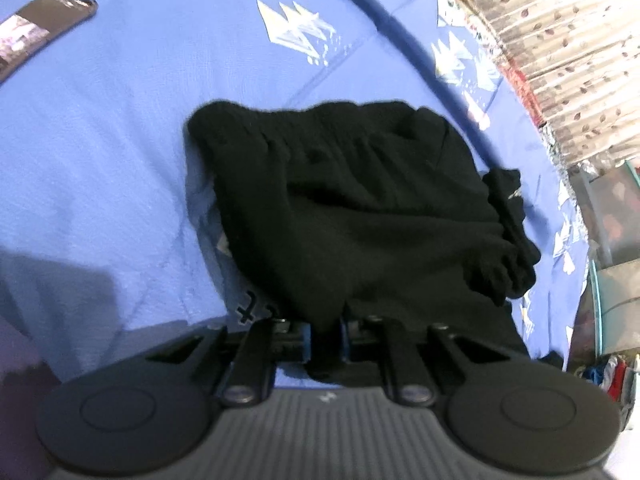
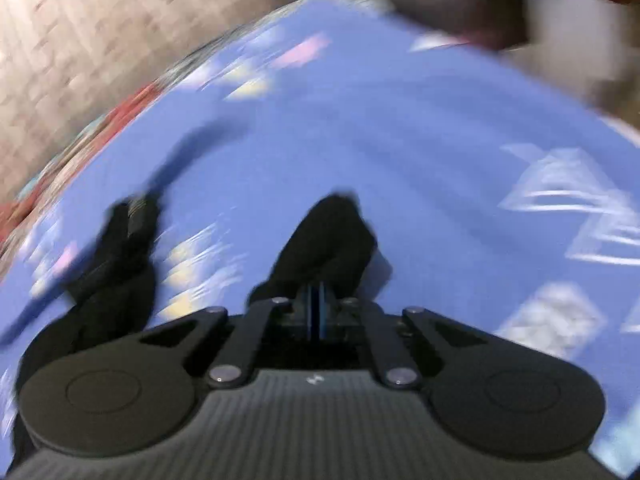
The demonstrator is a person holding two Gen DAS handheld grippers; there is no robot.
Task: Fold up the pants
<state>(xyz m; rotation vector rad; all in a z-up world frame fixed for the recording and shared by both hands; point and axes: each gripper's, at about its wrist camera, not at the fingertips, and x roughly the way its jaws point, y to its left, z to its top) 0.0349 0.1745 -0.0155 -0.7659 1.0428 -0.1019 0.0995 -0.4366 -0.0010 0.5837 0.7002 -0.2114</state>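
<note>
Presently, both tools are clamped on the black pants (image 1: 360, 208), which lie on a blue printed bed sheet (image 1: 120, 120); the surface appears to be a bed rather than a tabletop.

Left tool (image 1: 325, 338): fingers drawn almost together, with a fold of black cloth pinched between them; the cloth continues down past the fingers toward the tool body. From this tool the bulk of the garment extends toward 12 o'clock, widening toward 1 o'clock; the gathered, ruffled edge sits at about 2 o'clock, and the far edge of the pile runs from 11 to 1 o'clock. A dark flat object (image 1: 44, 28) lies well apart at 10 o'clock; its identity cannot be determined.

Right tool (image 2: 316, 312): fingers closed to a thin gap, holding a bunched end of cloth that rises toward 12 o'clock; a second dark strand of the pants hangs at 9 to 10 o'clock, apart from the held end. This view is heavily blurred; fine detail is unreadable.

Governing relation: the mass of the pants lies directly ahead of the left tool, along its finger axis; the right tool holds only a narrow end with bare sheet ahead. Judgement: a fold would carry the right tool's end toward the pile; the left tool is the nearer anchor.
</note>
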